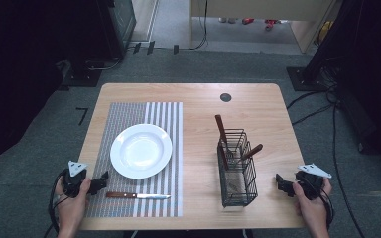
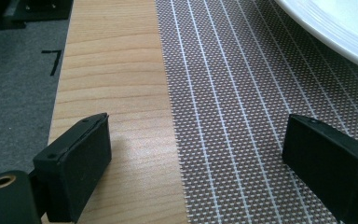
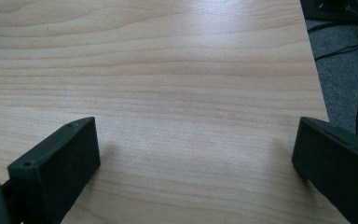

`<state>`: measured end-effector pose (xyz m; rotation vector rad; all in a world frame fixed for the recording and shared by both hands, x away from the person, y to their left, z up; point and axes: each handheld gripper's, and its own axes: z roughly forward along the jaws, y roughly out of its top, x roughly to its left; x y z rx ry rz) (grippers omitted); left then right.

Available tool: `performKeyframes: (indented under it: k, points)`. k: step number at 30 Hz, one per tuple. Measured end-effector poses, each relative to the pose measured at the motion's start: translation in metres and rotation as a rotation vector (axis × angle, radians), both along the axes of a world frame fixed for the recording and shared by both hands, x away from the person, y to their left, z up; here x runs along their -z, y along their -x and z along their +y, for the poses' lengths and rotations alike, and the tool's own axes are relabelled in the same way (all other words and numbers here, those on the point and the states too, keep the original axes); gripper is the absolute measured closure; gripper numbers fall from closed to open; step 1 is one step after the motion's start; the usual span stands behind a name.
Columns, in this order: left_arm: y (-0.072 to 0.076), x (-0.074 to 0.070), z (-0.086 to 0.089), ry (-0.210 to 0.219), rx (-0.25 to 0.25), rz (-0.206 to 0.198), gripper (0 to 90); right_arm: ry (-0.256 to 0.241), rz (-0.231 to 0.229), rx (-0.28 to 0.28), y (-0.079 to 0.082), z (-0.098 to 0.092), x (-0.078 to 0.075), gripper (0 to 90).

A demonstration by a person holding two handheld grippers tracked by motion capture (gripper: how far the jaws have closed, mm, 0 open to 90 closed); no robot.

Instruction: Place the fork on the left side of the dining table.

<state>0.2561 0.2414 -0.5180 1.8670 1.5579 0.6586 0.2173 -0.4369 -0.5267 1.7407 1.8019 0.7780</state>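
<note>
A white plate sits on a striped placemat on the left half of the wooden table. In front of the plate lies a knife, wooden handle to the left, blade to the right. A black wire basket stands right of centre, holding two wooden-handled utensils. My left gripper rests open at the placemat's near left corner, just left of the knife handle. My right gripper is open over bare wood, right of the basket. Between the left gripper's jaws lie the mat edge and plate rim.
A black round grommet sits near the table's far edge. Cables run over the grey carpet to the right, and dark stands flank the table. The right gripper is near the table's right edge.
</note>
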Motion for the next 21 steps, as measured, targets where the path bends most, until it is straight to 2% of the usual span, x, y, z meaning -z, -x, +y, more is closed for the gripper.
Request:
performKeyframes:
  k: [5, 6, 7, 10, 14, 15, 16, 18, 19, 20, 21]
  points:
    - [0.002, -0.003, 0.000, 0.020, -0.009, -0.009, 8.3, 0.000, 0.000, 0.000, 0.000, 0.000, 0.000, 0.4]
    - [0.003, -0.006, -0.001, 0.019, -0.008, -0.019, 8.2, 0.000, 0.000, 0.000, 0.000, 0.000, 0.000, 0.4]
    - [0.006, -0.011, -0.002, 0.021, -0.016, -0.050, 8.2, 0.000, 0.000, 0.000, 0.000, 0.000, 0.000, 0.4]
    - [0.010, -0.024, -0.007, 0.025, -0.014, -0.088, 8.2, -0.002, -0.001, 0.001, 0.000, 0.000, 0.000, 0.5]
    - [0.012, -0.037, -0.016, 0.052, 0.021, -0.116, 8.2, -0.002, 0.000, 0.001, 0.000, 0.000, 0.000, 0.4]
    - [0.011, -0.044, -0.025, 0.080, 0.052, -0.126, 8.2, -0.002, 0.000, 0.001, 0.000, 0.000, 0.000, 0.4]
    - [0.011, -0.044, -0.025, 0.080, 0.052, -0.126, 8.2, -0.002, 0.000, 0.001, 0.000, 0.000, 0.000, 0.4]
    - [0.010, -0.051, -0.037, 0.086, 0.091, -0.135, 8.2, -0.001, -0.001, 0.000, 0.000, 0.000, 0.000, 0.4]
    - [0.008, -0.056, -0.049, 0.098, 0.125, -0.142, 8.2, -0.001, -0.001, 0.000, 0.000, 0.000, 0.000, 0.4]
    - [0.008, -0.056, -0.049, 0.098, 0.125, -0.142, 8.2, -0.002, 0.000, 0.001, 0.000, 0.000, 0.000, 0.4]
    - [0.005, -0.063, -0.062, 0.128, 0.167, -0.144, 8.2, -0.002, 0.000, 0.001, 0.000, 0.000, 0.000, 0.4]
